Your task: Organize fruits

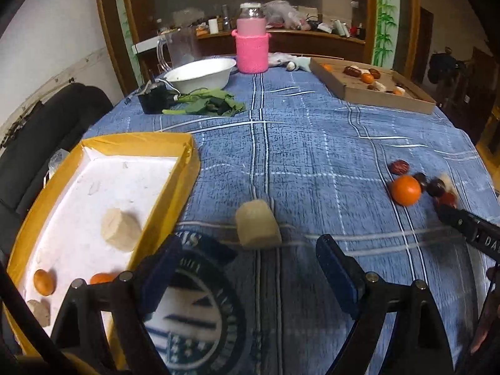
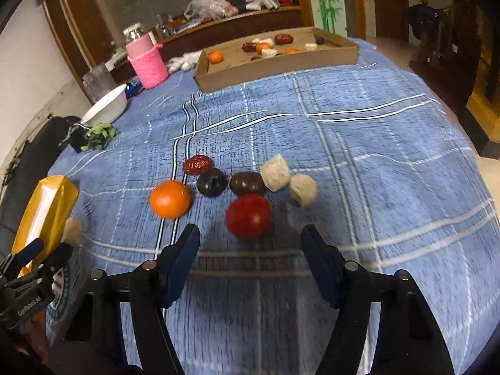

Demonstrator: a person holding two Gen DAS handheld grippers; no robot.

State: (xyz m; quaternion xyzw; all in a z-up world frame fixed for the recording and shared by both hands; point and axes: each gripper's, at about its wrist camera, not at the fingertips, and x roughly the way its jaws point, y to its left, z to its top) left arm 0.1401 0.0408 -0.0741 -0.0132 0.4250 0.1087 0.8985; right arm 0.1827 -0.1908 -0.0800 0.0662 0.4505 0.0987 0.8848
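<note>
Dim indoor light in both views, flat and a little murky, with the far room falling into shadow. Black vignette fills the corners, and fisheye bending curves the surface (image 1: 312, 143) and the walls near the edges. Motion blur smears the red fruit (image 2: 248, 216) and the cloth under the right claw (image 2: 250, 243). The left claw (image 1: 247, 268) looks soft too, and the pale chunk (image 1: 257, 223) before it has fuzzy edges.

- Blue checked tablecloth (image 2: 312, 143): cloth, nubby, matt.
- Brown tray (image 2: 281, 62): plain cardboard, matt.
- Yellow box (image 1: 187, 156): glossy taped rim, white matt inside.
- Bottle sleeve (image 1: 252, 51): pink knit.
- Bowl (image 1: 203, 75): white, glossy.
- Tomato (image 2: 248, 215) and orange (image 2: 169, 199): smooth, slightly shiny.
- Red date (image 2: 197, 164): wrinkled skin.
</note>
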